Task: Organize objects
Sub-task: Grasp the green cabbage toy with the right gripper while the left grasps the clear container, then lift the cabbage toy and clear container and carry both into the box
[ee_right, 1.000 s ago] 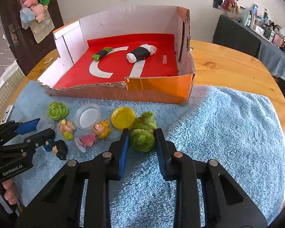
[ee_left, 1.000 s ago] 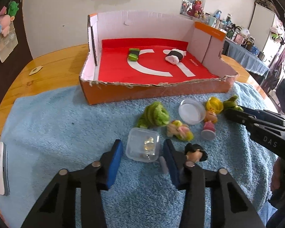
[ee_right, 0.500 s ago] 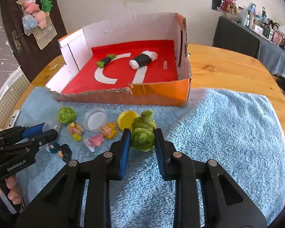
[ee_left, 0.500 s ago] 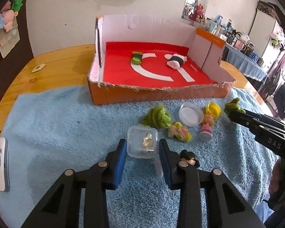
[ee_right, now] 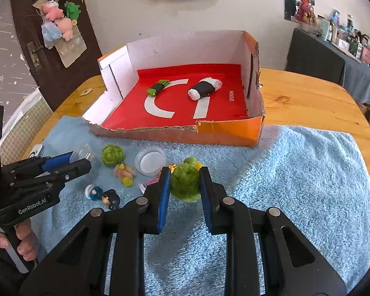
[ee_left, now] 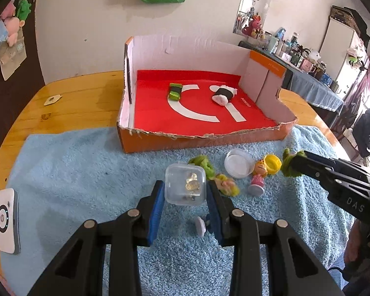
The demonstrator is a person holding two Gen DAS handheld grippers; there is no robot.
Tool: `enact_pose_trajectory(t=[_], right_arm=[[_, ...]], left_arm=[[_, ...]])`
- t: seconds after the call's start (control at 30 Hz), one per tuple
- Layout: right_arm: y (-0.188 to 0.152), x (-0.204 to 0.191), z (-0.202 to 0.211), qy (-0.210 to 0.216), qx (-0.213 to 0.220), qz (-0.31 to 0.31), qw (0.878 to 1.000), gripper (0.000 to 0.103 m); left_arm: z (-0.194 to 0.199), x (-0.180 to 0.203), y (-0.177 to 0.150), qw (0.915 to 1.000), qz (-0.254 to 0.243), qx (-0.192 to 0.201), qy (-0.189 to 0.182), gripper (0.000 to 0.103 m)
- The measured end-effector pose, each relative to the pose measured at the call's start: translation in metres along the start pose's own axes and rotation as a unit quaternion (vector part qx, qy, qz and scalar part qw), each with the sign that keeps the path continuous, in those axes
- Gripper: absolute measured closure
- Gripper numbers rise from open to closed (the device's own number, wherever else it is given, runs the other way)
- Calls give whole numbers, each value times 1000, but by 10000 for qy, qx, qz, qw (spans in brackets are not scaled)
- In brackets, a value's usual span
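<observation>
My left gripper (ee_left: 185, 197) is shut on a small clear plastic box (ee_left: 185, 187) with trinkets inside, held above the blue towel (ee_left: 74, 172). My right gripper (ee_right: 185, 185) is shut on a green fuzzy toy (ee_right: 185, 182), also lifted off the towel. The orange cardboard box (ee_left: 204, 140) with a red floor stands behind; a green-black roll (ee_left: 175, 92) and a white-black roll (ee_left: 224, 94) lie in it. On the towel lie another green fuzzy toy (ee_right: 112, 154), a clear round lid (ee_right: 150, 161), a yellow cap (ee_left: 272, 164) and small figures (ee_left: 257, 180).
A white device (ee_left: 6, 219) lies at the towel's left edge. A dark-haired figure (ee_right: 106, 196) lies near the left gripper's body (ee_right: 37, 185). The round wooden table (ee_right: 308, 103) extends right of the box. A cluttered side table stands far right.
Both grippers closed on their objects and lifted them: the left on the clear box, the right on the green fuzzy toy. Both have risen and drawn back slightly.
</observation>
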State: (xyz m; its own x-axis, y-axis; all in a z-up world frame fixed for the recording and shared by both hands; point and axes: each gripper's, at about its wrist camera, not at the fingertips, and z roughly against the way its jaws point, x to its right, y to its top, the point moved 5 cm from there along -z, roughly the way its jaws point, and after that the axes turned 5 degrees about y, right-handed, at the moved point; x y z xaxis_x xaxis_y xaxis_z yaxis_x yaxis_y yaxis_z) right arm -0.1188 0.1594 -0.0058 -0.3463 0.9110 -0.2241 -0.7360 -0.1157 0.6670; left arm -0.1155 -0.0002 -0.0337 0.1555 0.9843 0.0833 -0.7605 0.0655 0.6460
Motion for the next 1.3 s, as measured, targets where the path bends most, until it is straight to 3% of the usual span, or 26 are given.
enact_pose_trajectory(t=[0.57, 1.3], right_arm=[[15, -13, 17, 206, 273, 109, 9994, 82], [53, -16, 12, 324, 434, 273, 9982, 82]], left_arm=[[12, 5, 15, 9998, 2, 198, -94, 67], [1, 11, 60, 9993, -37, 336, -186, 67]])
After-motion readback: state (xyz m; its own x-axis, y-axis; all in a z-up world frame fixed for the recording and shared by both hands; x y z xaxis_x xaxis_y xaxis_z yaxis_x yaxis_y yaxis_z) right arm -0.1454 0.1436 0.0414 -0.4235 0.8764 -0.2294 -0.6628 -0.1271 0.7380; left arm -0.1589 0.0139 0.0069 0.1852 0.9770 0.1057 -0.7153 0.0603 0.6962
